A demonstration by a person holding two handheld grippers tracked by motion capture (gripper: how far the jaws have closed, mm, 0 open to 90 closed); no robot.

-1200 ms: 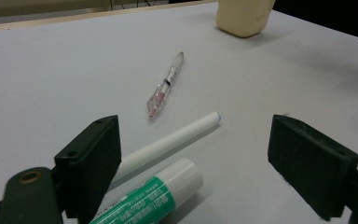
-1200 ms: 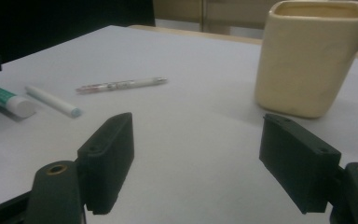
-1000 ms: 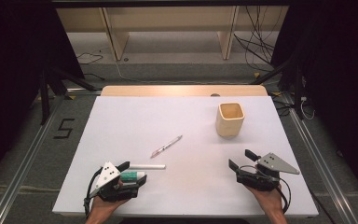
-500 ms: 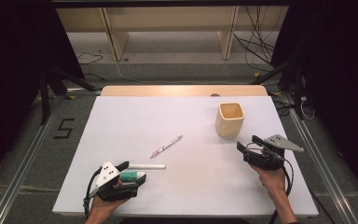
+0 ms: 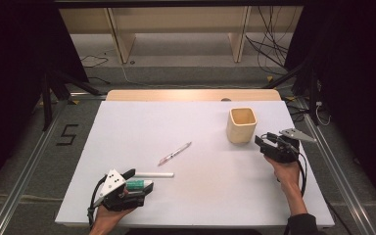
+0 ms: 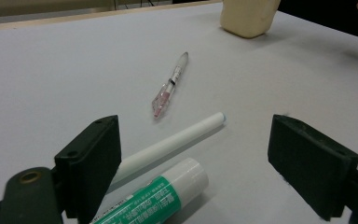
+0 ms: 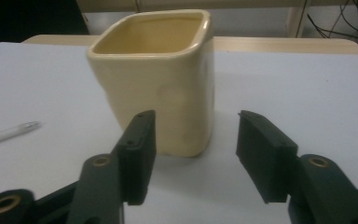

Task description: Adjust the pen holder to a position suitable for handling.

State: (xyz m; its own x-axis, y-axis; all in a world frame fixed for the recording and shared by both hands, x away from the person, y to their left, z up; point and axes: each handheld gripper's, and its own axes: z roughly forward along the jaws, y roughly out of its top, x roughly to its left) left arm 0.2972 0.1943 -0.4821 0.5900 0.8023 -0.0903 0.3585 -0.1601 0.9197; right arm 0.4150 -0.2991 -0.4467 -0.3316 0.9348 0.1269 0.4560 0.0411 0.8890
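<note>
Your right gripper (image 5: 267,140) sits low over the white table (image 5: 127,122), jaws spread and holding nothing, aimed at the cream square cup (image 7: 161,79) just ahead of them, not touching. The cup stands upright near the table's far right. Your left gripper (image 5: 133,180) rests at the near edge, jaws wide apart. Between them lie a green-labelled glue stick (image 6: 156,200) and a white stick (image 6: 172,144). A pen (image 5: 175,153) lies beyond, mid-table.

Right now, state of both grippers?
Left gripper: open, holding nothing, jaws beside the white stick and green-labelled glue tube.
Right gripper: open, empty, facing the cream square ceramic cup.
</note>
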